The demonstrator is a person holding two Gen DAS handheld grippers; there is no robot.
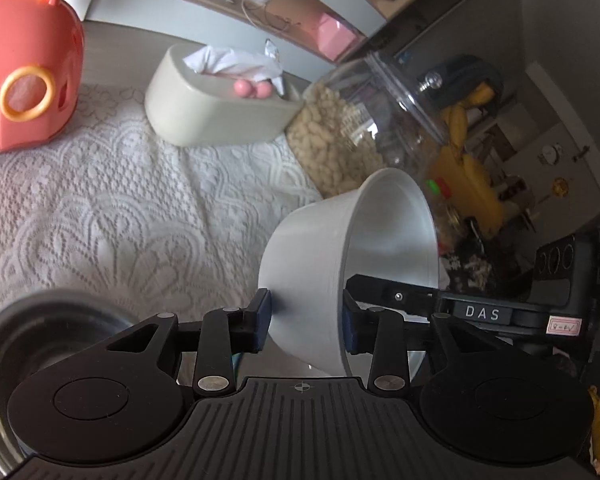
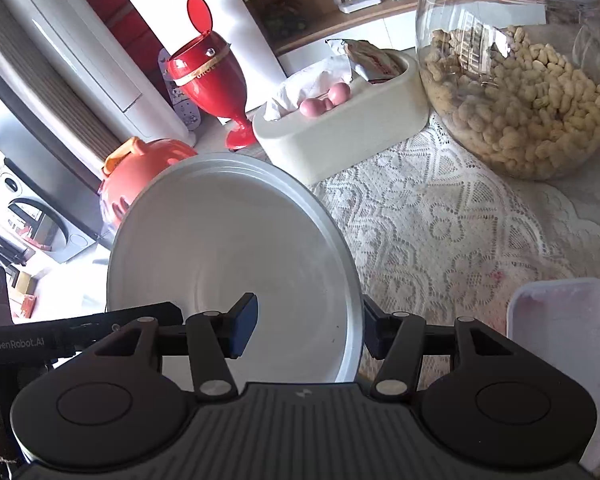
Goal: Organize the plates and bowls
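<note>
Straddling the white bowl's [image 2: 236, 256] rim, right fingers [image 2: 244, 326] apparently grip it.

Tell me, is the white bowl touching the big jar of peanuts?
Cannot tell. In the left wrist view the white bowl overlaps the jar of peanuts, hiding any gap; the bowl looks lifted in the left gripper.

My left gripper's [image 1: 306, 320] body hid the near wall of the white bowl [image 1: 312, 264] and most of a dark metal pan [image 1: 4, 344], cut by the lower-left edge. The coral carrier [image 1: 28, 80] ran off the left edge. In the right wrist view, my right gripper [image 2: 310, 326] covered the near rim of the bowl; a white tray [image 2: 568, 320] was cut at right, the peanut jar [image 2: 516, 80] at top.
</note>
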